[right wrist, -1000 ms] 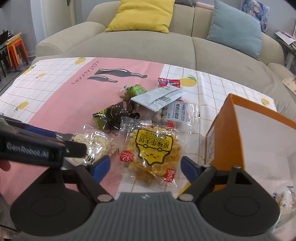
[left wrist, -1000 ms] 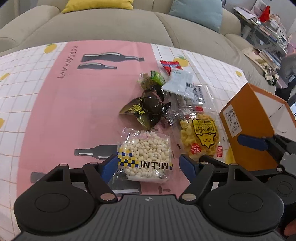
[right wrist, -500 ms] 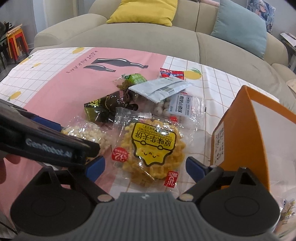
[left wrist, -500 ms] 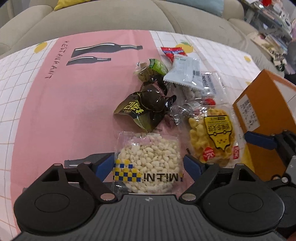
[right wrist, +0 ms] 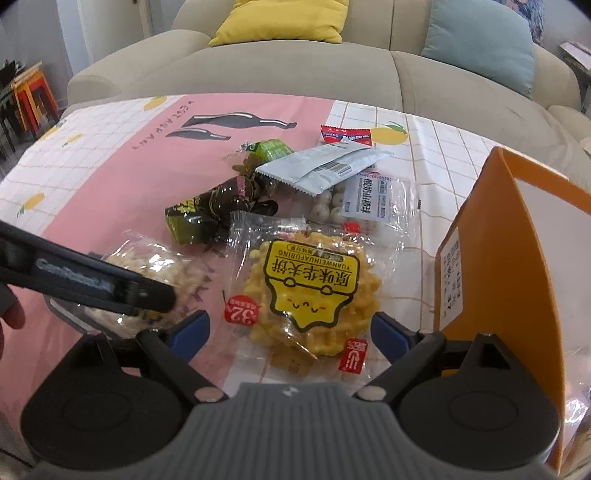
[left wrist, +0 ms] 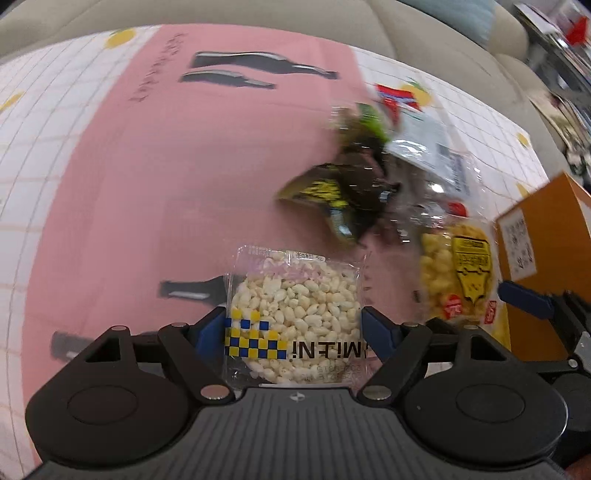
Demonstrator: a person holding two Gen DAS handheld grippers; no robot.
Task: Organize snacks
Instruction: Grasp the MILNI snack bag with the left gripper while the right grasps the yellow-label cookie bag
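1. A beige sofa (right wrist: 295,70) with a yellow cushion (right wrist: 280,22) and a blue one (right wrist: 480,40) stands behind a table covered by a pink-and-white checked cloth (right wrist: 122,162).
2. An orange box (right wrist: 491,258) stands open at the right edge of the cloth, just beside the pile of snacks.
3. The yellow biscuit pack (right wrist: 314,291) lies flat between the spread, empty fingers of the right gripper (right wrist: 291,332), which have just been widening; the pads are clear of its wrapper.
4. The puffed-rice pack (left wrist: 295,314) lies flat between the fingers of the left gripper (left wrist: 293,332), which have just narrowed from their widest. The blue pads sit at its side edges, but no squeeze shows, so I read them as released.
5. Risks, as I judge them: both packs are slippery film lying flat, so closing pads could skate over the wrapper or pinch the cloth. The two grippers work side by side and could collide.
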